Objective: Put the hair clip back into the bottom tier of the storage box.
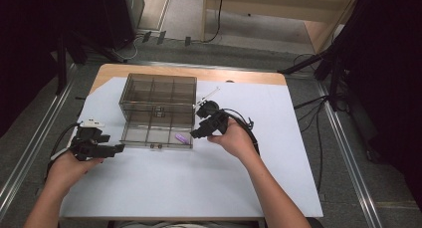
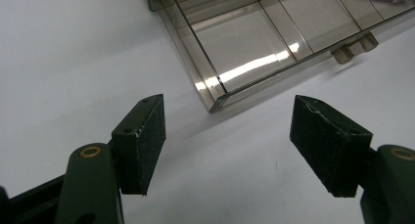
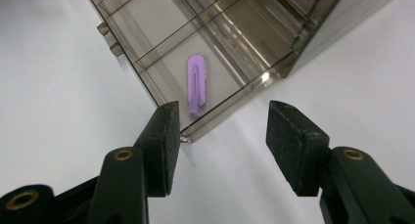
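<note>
A smoky clear plastic organiser box (image 1: 158, 110) with divided compartments stands on the white sheet, its lid hinged open toward me. A small purple clip (image 1: 182, 138) lies in the near right compartment; the right gripper view shows the clip (image 3: 196, 84) just beyond the jaws. My right gripper (image 1: 195, 134) hovers at the box's right front corner, open, with nothing between its pads (image 3: 164, 146). My left gripper (image 1: 119, 148) rests near the box's left front corner (image 2: 215, 102), open and empty.
The white sheet (image 1: 199, 183) covers most of a wooden table (image 1: 189, 73). A thin white rod (image 1: 209, 95) lies just right of the box. Cables trail from both grippers. Floor rails and dark stands surround the table.
</note>
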{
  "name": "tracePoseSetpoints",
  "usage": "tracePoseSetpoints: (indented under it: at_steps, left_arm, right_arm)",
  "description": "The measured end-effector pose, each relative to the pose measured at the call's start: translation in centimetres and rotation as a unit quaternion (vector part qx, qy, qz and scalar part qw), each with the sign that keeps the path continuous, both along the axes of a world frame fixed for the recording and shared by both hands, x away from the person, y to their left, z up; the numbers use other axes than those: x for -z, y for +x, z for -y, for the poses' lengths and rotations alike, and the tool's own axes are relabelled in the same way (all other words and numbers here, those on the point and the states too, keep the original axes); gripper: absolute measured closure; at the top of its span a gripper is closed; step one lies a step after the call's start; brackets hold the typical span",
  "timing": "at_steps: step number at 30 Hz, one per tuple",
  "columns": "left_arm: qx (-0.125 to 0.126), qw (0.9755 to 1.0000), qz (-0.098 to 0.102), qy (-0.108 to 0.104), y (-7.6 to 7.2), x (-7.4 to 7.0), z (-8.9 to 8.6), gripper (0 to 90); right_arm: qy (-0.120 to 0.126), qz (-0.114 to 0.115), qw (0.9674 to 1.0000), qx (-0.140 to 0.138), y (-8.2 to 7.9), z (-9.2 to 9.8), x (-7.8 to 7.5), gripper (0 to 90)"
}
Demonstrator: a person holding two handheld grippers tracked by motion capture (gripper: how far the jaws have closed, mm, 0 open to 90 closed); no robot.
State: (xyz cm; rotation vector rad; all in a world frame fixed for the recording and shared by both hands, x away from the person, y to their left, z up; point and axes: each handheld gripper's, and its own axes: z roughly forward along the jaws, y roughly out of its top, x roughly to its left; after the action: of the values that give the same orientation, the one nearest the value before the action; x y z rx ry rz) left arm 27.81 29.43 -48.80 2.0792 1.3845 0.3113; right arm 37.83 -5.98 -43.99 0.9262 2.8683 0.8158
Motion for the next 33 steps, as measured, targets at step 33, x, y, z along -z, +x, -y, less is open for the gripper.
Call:
tracePoseSetpoints:
  at_steps: [33]
  left_arm:
    - [-0.003, 1.0, 0.003, -0.001, 0.5, 0.1, -0.1, 29.8]
  right_arm:
    - [0.016, 0.005, 0.9982, 0.058, 1.2, 6.3, 0.5, 46.2]
